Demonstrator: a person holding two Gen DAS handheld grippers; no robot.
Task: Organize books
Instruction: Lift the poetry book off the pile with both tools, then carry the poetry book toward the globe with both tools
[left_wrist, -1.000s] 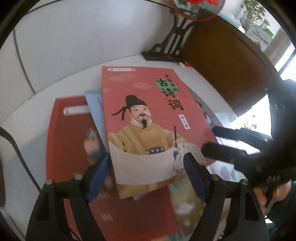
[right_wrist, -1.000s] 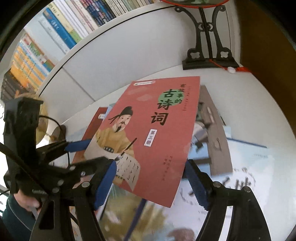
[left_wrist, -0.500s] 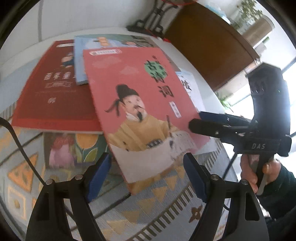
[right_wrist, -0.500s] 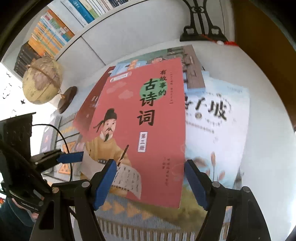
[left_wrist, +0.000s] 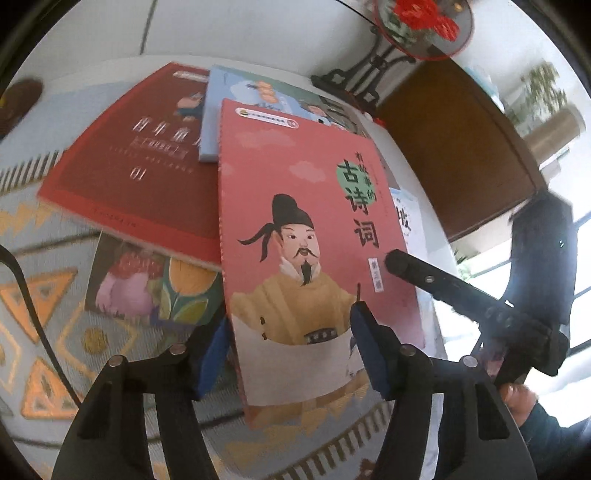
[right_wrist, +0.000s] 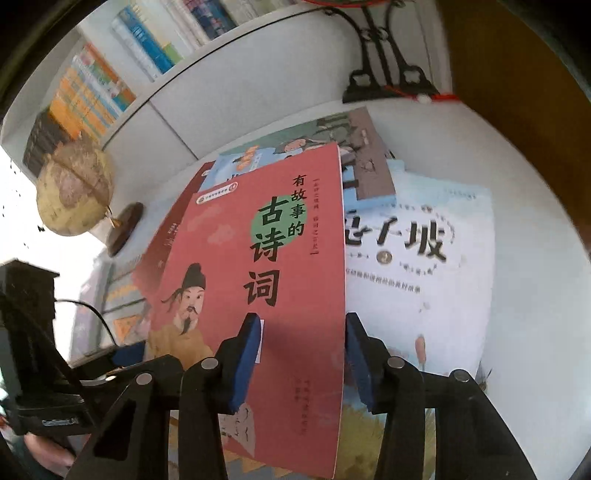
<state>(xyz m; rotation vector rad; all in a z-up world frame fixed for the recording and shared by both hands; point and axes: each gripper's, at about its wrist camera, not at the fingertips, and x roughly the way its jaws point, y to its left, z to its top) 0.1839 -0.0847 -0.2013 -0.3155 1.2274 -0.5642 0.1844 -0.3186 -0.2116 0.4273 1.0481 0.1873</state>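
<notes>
A pink book (left_wrist: 295, 184) with a painted scholar on its cover lies on top of a loose pile: a dark red book (left_wrist: 140, 166), a light blue book (left_wrist: 236, 96), a floral book (left_wrist: 147, 288) and a white book (right_wrist: 424, 258). My left gripper (left_wrist: 291, 354) straddles the pink book's near left corner. Its jaws are closing, one pad on the cover and one beside the left edge. My right gripper (right_wrist: 299, 354) straddles the near right part of the pink book (right_wrist: 258, 258). Its jaws are closing too, one pad over the cover and one at the right edge.
The pile rests on a white table, partly on a patterned mat (left_wrist: 55, 332). A black fan stand (right_wrist: 388, 81) sits at the back, a globe (right_wrist: 74, 188) at the left and a bookshelf (right_wrist: 110, 74) behind. A brown cabinet (left_wrist: 461, 147) is on the right. A hand (left_wrist: 517, 398) holds the right gripper.
Both pairs of jaws have narrowed around the pink book's near end. The left view has rolled, and both grippers came closer to the book.
</notes>
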